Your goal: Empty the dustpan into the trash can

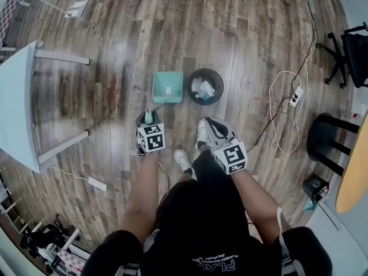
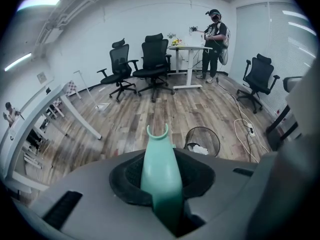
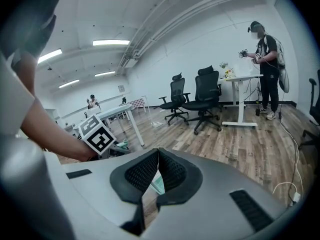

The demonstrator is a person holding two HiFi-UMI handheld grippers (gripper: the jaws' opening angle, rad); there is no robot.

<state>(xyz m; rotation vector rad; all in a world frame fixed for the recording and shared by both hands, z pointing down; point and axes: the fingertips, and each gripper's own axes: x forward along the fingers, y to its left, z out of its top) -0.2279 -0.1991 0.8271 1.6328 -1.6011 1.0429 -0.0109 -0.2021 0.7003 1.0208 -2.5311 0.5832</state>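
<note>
1. The left gripper [image 1: 148, 119] is clamping the smooth mint-green plastic handle [image 2: 160, 176] of the dustpan [image 1: 161, 80], with its ribbed black pads pressing on both sides.
2. The squarish pan is carrying a white scrap [image 1: 168, 90] and is lying just left of the round black wire-mesh trash can [image 1: 192, 82], which is holding crumpled white paper [image 1: 204, 88].
3. The right gripper [image 3: 158, 154] is hanging empty, its textured jaws meeting at the tips.
4. Weathered grey-brown planks are lining the floor [image 1: 241, 39].
</note>
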